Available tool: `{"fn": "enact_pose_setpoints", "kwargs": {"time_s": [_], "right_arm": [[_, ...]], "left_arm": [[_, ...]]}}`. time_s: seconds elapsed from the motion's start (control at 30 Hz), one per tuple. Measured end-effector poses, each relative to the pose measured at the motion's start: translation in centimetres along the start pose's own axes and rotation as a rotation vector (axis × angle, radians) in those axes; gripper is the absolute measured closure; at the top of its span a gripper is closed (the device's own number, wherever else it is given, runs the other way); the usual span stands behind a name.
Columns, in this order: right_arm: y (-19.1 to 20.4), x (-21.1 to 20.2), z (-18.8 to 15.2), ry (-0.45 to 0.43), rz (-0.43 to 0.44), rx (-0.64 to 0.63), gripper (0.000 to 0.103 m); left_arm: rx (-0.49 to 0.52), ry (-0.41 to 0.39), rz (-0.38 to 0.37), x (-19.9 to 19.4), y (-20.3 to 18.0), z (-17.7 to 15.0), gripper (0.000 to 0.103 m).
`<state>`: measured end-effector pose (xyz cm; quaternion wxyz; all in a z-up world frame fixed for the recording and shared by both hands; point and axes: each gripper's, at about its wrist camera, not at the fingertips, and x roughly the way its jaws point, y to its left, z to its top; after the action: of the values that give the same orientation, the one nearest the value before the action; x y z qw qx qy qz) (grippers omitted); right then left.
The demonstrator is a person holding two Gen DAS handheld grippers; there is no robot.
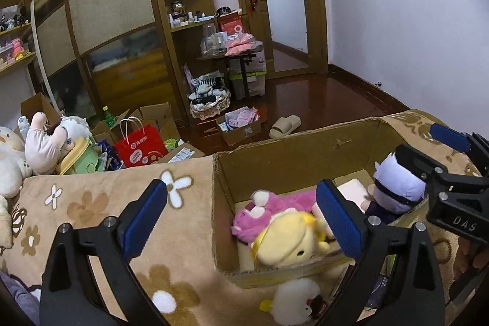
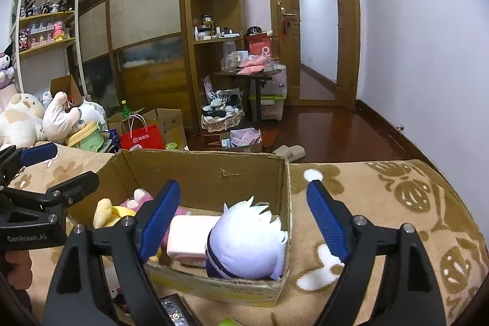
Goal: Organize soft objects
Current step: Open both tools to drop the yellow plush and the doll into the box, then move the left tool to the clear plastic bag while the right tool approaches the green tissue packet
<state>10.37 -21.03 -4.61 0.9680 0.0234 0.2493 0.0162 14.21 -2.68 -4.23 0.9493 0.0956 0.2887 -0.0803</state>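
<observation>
A cardboard box (image 1: 275, 164) (image 2: 207, 170) stands on a tan flowered blanket (image 1: 97, 203). Inside it lie a pink plush (image 1: 259, 213), a yellow plush (image 1: 290, 240) (image 2: 107, 211), a pale pink cushion (image 2: 191, 234) and a white-haired doll (image 2: 247, 237) (image 1: 397, 182) in the near right corner. A small white plush (image 1: 299, 304) lies on the blanket in front of the box. My left gripper (image 1: 247, 216) is open and empty over the box's left wall. My right gripper (image 2: 244, 219) is open and empty, its fingers on either side of the white-haired doll without touching it.
More plush toys (image 1: 45, 142) (image 2: 36, 118) pile up at the blanket's far left beside a green container (image 1: 79, 161). Beyond the bed are a red paper bag (image 1: 140, 145), open cartons, a basket (image 1: 211, 106), a slipper (image 1: 284, 126) and wooden wardrobes.
</observation>
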Motion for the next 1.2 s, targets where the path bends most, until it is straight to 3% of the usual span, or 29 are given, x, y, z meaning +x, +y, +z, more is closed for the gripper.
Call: {"fn": "enact_pose_setpoints", "kwargs": {"time_s": [0.13,1.2], "right_arm": [[-0.2,-0.6,-0.1,0.002,0.0,0.023,0.002],[0.8,-9.3,-0.6,0.014,0.039,0.034,0.001]], "left_arm": [[-0.011,0.009,0.007,-0.4,0.4,0.0,0.005],[-0.054,0.069,0.046,-9.8,1.5,-2.4,0.005]]}}
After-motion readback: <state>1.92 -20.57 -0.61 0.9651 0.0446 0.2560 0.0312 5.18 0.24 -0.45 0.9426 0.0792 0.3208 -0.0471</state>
